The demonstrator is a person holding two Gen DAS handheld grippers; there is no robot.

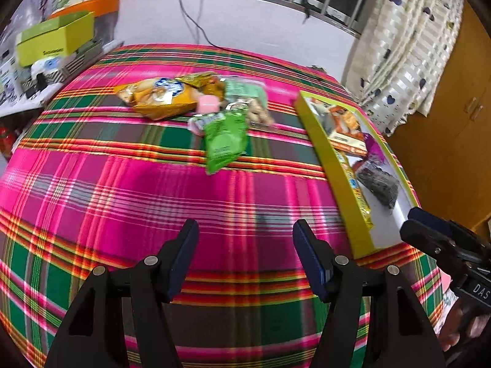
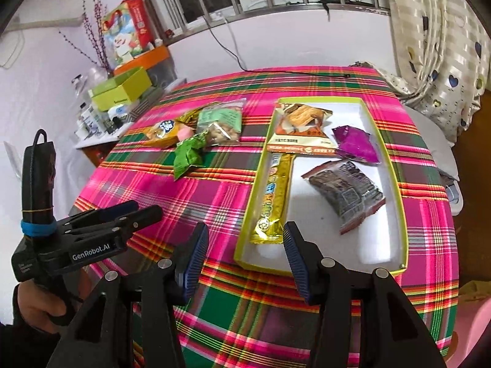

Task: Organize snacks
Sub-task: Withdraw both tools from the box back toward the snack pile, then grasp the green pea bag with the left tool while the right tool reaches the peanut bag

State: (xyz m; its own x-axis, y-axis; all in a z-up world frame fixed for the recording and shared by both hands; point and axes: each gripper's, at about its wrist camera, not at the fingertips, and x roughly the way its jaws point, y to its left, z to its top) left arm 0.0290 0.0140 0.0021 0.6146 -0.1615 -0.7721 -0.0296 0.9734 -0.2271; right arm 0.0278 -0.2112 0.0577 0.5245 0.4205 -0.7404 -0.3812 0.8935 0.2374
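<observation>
A yellow-green tray [image 2: 399,202] with a white floor lies on the plaid tablecloth and holds an orange packet [image 2: 302,128], a purple packet [image 2: 356,144], a dark packet [image 2: 346,193] and a long yellow stick pack [image 2: 273,196]. The tray also shows in the left wrist view [image 1: 328,165]. A loose pile lies left of it: a green packet [image 1: 225,141], an orange chip bag [image 1: 156,96], a pink item [image 1: 208,104] and a clear nut bag [image 1: 254,107]. My left gripper [image 1: 245,236] is open and empty over the cloth. My right gripper [image 2: 245,239] is open and empty at the tray's near end.
A side table at the left carries a green box [image 2: 122,89], an orange box and small bottles. A curtain [image 2: 438,46] hangs at the right. A black cable [image 2: 233,52] runs from the window ledge onto the table's far edge. A wooden cabinet [image 1: 454,116] stands right.
</observation>
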